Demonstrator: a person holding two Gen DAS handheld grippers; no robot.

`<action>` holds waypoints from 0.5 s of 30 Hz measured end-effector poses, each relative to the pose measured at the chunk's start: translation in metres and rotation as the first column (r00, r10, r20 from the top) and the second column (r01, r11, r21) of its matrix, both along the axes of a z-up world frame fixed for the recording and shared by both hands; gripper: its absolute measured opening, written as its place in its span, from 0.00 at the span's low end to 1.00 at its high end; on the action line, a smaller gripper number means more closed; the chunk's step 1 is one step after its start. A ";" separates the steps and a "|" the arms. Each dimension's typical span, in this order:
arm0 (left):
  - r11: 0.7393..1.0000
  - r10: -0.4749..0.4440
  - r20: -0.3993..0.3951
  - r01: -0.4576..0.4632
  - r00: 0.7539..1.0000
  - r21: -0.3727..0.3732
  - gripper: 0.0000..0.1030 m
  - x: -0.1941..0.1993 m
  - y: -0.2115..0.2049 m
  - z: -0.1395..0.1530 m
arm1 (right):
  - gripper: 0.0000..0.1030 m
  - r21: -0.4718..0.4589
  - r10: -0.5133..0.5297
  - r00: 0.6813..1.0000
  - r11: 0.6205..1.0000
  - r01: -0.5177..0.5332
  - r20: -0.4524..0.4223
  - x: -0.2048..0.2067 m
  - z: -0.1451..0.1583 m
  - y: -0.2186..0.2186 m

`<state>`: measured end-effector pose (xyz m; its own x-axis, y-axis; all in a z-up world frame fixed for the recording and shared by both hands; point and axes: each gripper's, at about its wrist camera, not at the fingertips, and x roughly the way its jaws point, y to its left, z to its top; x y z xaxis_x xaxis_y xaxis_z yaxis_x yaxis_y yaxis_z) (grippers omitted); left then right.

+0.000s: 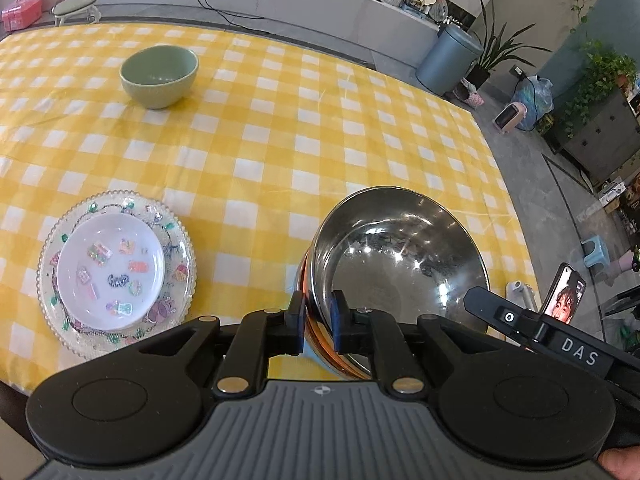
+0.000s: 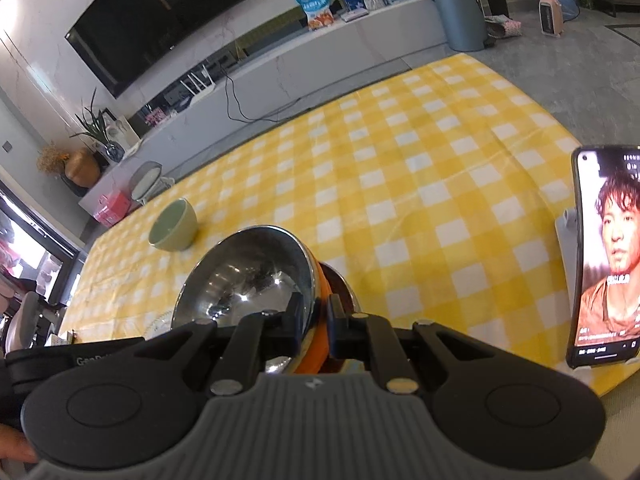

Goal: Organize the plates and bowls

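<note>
A steel bowl with an orange outer wall is tilted over the yellow checked tablecloth. My left gripper is shut on its near rim, one pad inside and one outside. In the right wrist view the same steel bowl is clamped at its rim by my right gripper. A green bowl stands upright at the far left, also seen as the green bowl. A small white plate with stickers lies on a clear beaded glass plate at the near left.
A phone on a white stand is at the table's right edge. Beyond the far edge are a stool, a grey bin and a long low cabinet. Open tablecloth lies between the bowls.
</note>
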<state>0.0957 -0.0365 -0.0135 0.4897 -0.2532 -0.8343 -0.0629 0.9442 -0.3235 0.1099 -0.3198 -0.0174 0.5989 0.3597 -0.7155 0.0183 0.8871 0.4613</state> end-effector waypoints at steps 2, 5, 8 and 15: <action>1.000 -0.005 0.000 0.005 1.000 0.008 0.13 0.000 -0.001 -0.001 | 0.10 -0.005 -0.001 1.000 1.000 0.000 -0.006 0.000 -0.002 0.000; 1.000 -0.013 -0.008 0.013 1.000 0.013 0.14 -0.001 -0.003 -0.002 | 0.10 -0.011 -0.001 1.000 1.000 0.001 -0.020 0.002 -0.006 0.000; 0.999 -0.024 -0.016 0.024 1.000 0.021 0.15 -0.001 -0.006 -0.003 | 0.10 -0.019 -0.003 0.999 1.000 0.002 -0.035 0.003 -0.011 -0.001; 0.998 -0.044 -0.032 0.046 0.999 0.051 0.15 0.000 -0.011 -0.007 | 0.09 -0.059 0.007 0.999 0.998 -0.009 -0.046 0.003 -0.014 0.003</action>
<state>0.0960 -0.0475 -0.0206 0.4528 -0.2305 -0.8613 -0.0288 0.9617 -0.2726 0.1128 -0.3166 -0.0311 0.5621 0.3209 -0.7623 0.0312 0.9128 0.4072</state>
